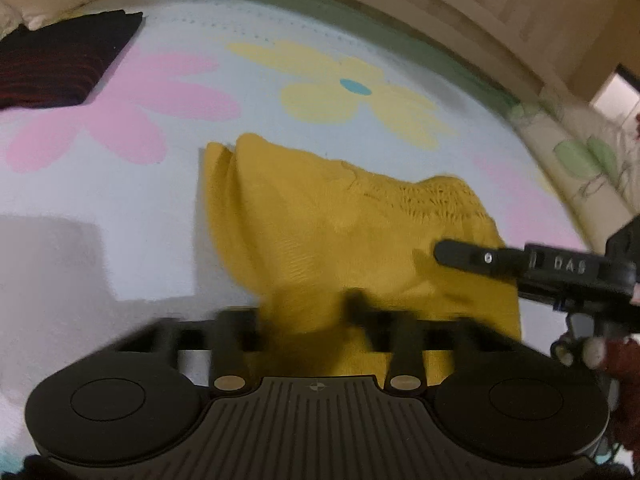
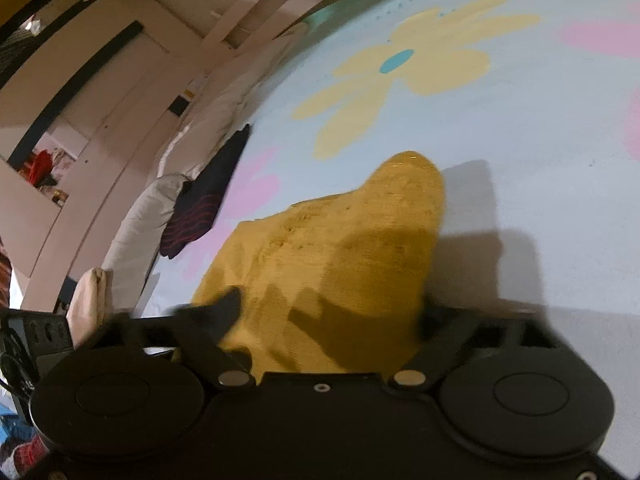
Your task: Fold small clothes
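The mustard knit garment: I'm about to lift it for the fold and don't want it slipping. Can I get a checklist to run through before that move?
1. Left claw has mustard knit garment between its fingers: ok, cloth bunches there.
2. Left claw's pads firmly pinching: cannot tell, blurred.
3. Right claw on the garment's near edge: ok, fabric fills the gap.
4. Both claws on the same garment: ok, the right claw shows over it in the left wrist view.
5. Dark striped garment clear of the fold: ok, it lies apart.
6. Flowered cover free beyond the garment: ok.
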Available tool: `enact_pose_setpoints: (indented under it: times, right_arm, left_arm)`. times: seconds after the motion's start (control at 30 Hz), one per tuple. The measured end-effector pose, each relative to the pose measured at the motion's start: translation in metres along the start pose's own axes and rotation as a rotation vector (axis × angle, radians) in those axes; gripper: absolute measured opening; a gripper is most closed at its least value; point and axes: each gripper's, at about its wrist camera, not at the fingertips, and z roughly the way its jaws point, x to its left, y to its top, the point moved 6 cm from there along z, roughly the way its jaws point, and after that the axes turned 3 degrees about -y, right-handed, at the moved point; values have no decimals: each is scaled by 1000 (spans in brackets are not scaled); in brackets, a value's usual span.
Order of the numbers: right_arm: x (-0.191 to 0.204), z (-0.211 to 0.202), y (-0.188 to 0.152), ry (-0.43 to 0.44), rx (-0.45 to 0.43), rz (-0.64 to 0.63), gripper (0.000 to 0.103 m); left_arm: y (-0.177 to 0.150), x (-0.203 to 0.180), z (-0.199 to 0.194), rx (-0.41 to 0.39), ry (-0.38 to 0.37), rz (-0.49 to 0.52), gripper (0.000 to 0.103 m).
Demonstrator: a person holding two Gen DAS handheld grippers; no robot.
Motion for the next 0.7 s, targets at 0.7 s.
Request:
enact_pose_setpoints:
  times: [0.7]
  right_arm:
    - [81, -146, -55, -96, -43, -99, 36]
  left_arm:
    - [-62, -105, -124, -22, -117, 150, 23]
